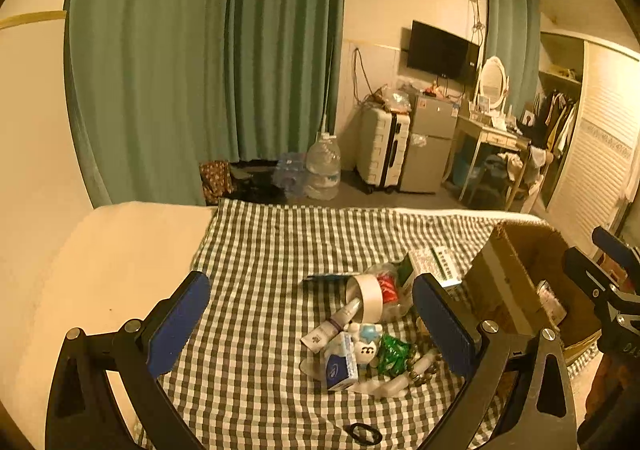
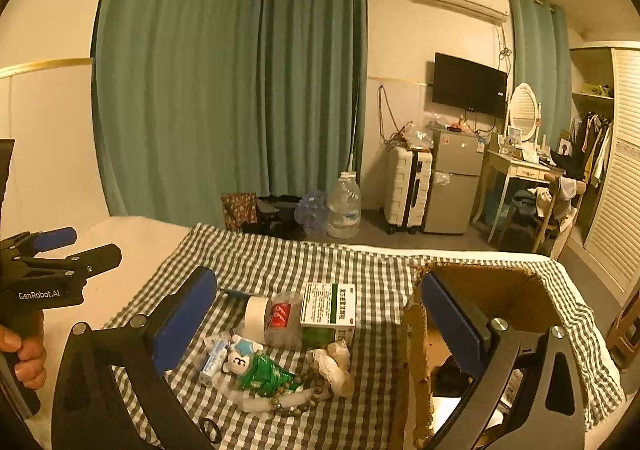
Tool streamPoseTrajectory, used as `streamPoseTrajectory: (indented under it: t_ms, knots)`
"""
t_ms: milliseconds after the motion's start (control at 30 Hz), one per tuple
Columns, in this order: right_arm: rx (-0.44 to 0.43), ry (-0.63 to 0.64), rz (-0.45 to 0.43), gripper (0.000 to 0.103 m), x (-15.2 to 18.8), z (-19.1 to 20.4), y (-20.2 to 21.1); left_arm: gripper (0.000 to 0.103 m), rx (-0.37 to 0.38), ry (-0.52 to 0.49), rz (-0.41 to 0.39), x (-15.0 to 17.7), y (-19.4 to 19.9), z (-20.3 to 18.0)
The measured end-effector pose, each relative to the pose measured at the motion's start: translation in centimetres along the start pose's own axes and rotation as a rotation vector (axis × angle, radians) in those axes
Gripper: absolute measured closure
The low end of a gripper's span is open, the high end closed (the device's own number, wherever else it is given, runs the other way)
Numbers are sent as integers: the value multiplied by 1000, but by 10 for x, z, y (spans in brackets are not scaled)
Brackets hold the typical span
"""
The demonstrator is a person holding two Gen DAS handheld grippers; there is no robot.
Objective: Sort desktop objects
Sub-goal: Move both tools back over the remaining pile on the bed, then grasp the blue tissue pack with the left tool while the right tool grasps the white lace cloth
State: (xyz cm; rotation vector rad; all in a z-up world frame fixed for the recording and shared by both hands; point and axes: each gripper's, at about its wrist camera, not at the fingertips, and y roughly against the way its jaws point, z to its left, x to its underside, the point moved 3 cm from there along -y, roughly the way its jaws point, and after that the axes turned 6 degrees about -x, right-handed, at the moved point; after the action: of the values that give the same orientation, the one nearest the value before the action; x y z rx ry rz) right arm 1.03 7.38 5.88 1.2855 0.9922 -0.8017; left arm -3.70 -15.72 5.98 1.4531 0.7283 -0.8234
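Gingham cloth: grey-and-white check, spread over what looks like a bed; it carries every item to be sorted.
Left tongs: spread wide, nothing between the pads; they hang above the near side of the heap.
Hair tie: dark loop lying alone on the cloth, nearer the camera than the heap.
Heap, left side: blue-and-white small box and a white tube just beside it, lying between the left tongs' fingers in that view.
Heap, middle: tape roll on its edge, clear jar with red label touching it, white toy figure, green wrapper, bead string.
Heap, right side: green-and-white medicine box, farthest back, near the carton.
Right tongs: spread wide and empty, right finger in front of the carton's near wall.
Cardboard carton: open-topped, right of the heap, likely the sorting bin.
Advice: likely the approach; pick one outlying piece, such as the medicine box, and close squarely across its narrow faces so neighbours stay undisturbed.
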Motion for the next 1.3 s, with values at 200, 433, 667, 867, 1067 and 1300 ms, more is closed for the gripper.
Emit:
streamPoseTrajectory:
  t_ms: [200, 433, 667, 867, 1067, 1300]
  knots:
    - [4, 61, 23, 0, 13, 7, -18, 0, -6, -35, 50, 14, -20, -8]
    - [31, 125, 20, 0, 32, 10, -40, 0, -17, -72, 86, 31, -44, -14]
    - [-5, 155, 102, 0, 53, 6, -76, 0, -12, -65, 104, 43, -65, -14]
    - [-64, 104, 200, 0, 78, -2, -110, 0, -1, -94, 151, 60, -89, -23]
    - [-72, 99, 279, 4, 104, -12, -140, 0, 51, -87, 217, 74, -106, -30]
    - [-87, 116, 381, 29, 130, -15, -170, 0, 68, -83, 327, 94, -133, -41]
